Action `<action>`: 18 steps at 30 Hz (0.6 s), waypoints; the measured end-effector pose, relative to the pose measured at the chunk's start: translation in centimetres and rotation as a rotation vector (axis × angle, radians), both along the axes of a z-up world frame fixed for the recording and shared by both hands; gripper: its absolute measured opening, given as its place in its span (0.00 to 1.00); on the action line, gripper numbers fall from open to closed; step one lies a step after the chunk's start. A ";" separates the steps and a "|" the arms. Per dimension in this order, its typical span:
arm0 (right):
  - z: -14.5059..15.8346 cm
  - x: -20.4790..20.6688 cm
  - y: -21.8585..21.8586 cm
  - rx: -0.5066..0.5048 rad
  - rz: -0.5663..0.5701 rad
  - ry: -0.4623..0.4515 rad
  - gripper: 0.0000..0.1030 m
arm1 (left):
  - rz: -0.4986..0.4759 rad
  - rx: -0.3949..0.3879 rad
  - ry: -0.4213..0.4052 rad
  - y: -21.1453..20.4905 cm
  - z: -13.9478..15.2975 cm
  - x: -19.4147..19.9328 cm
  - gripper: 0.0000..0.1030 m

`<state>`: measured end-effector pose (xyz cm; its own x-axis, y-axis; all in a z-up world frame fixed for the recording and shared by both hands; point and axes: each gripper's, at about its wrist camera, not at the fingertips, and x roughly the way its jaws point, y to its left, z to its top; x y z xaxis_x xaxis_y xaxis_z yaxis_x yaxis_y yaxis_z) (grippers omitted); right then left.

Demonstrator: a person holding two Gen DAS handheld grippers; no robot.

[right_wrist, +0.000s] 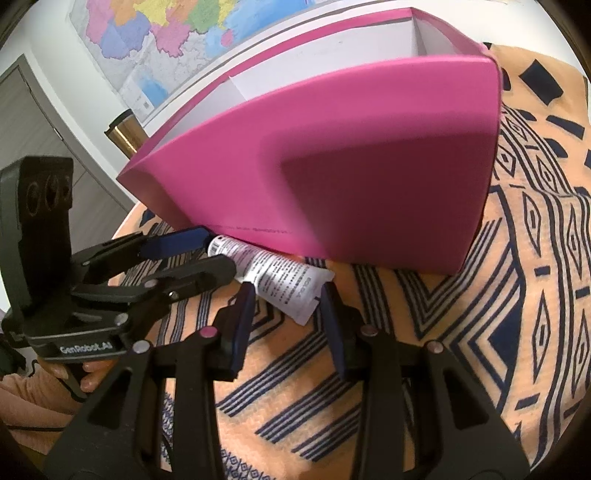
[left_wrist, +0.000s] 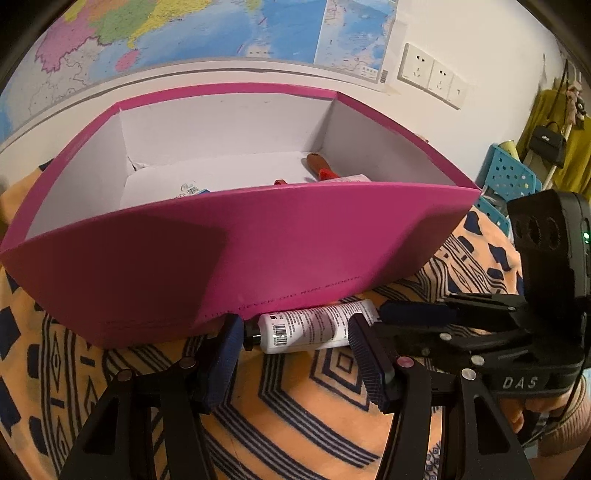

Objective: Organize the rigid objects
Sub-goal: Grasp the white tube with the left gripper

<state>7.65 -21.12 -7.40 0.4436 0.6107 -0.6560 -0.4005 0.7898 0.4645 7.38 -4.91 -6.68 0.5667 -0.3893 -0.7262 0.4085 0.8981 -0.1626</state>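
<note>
tube: white tube (left_wrist: 314,326) lying on the patterned cloth (left_wrist: 295,406), tucked against the pink box (left_wrist: 258,251) front wall
handling: probably light, squishy, slick; grab mid-body
left tool (left_wrist: 295,345): wide, straddling it
right tool (right_wrist: 288,306): wide at crimped end
box: few items inside
room: wall map (left_wrist: 184,29), sockets (left_wrist: 432,75)

Box (left_wrist: 236,258): magenta-pink outside, white inside, with a faint line of darker lettering low on the near wall. Against the box's base lies a white tube (left_wrist: 314,326) printed with fine black text and a barcode (cap black); inside the box, an orange-and-brown handle (left_wrist: 317,166). Cloth (left_wrist: 295,424) under the box: orange with navy stripes and nested diamonds; both grippers (left_wrist: 295,339) (right_wrist: 288,306) black with dark blue pads (left_wrist: 364,354); map (left_wrist: 184,33) behind the box multicoloured.
</note>
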 end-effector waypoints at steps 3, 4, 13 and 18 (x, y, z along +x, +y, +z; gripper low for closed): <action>0.0 -0.1 -0.3 0.021 0.003 0.000 0.39 | -0.018 -0.006 0.005 -0.3 0.0 -0.5 0.58; 0.0 -0.1 -0.3 0.021 0.006 -0.003 0.39 | -0.028 -0.003 0.005 -0.5 0.0 -0.7 0.58; 0.1 -0.8 -1.0 -0.021 -0.025 0.000 0.38 | -0.002 0.015 0.005 -0.3 0.0 -1.0 0.56; -0.2 -0.8 -1.7 -0.020 -0.038 0.011 0.38 | -0.002 0.016 -0.004 -0.4 0.2 -0.7 0.56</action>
